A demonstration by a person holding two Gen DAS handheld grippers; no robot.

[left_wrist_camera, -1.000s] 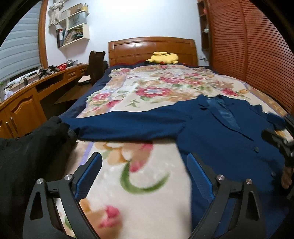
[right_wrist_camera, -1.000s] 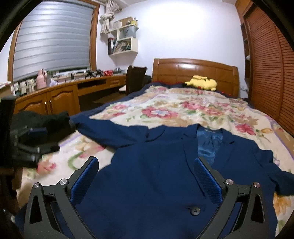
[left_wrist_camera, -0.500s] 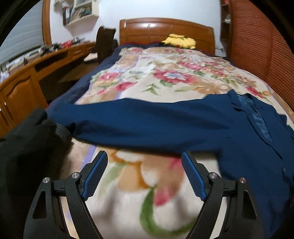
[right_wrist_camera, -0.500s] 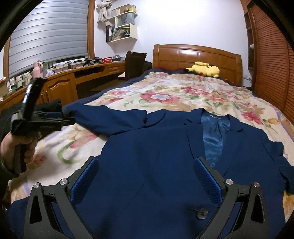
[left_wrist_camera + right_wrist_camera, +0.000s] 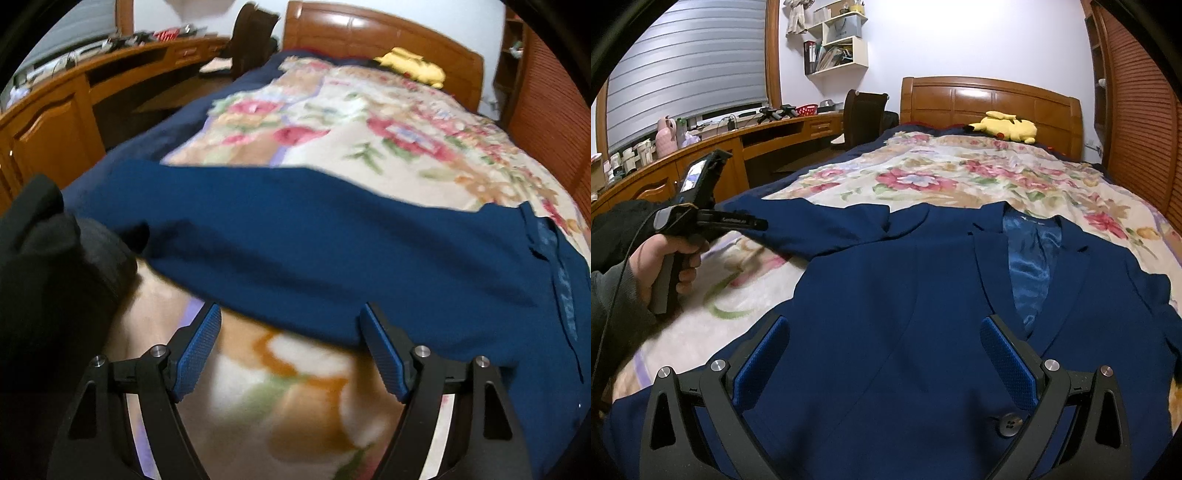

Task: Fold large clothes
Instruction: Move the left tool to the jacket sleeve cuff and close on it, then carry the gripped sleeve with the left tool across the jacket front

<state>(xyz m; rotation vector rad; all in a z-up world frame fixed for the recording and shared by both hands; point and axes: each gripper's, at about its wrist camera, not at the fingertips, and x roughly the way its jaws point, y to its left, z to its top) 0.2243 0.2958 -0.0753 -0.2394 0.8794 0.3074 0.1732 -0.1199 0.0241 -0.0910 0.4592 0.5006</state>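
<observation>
Spread face-up, the navy suit jacket [image 5: 923, 295] lies across the near end of the bed [image 5: 960, 173], one sleeve [image 5: 277, 229] stretched out flat toward the bed's left edge. A small white label inside the collar is too small to read. Left gripper [image 5: 290, 343] has been narrowing its fingers, nothing between them, over the sleeve's near hem. Right gripper [image 5: 882, 350] hovers wide above the jacket front, near a button [image 5: 1009, 424]. Floral blanket [image 5: 960, 177] beyond lies bare.

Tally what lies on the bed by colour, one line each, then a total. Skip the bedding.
Navy blue: 1, the blazer
Black: 1, the dark garment at the bed's left edge
Yellow: 1, the plush toy by the headboard
Total: 3
</observation>
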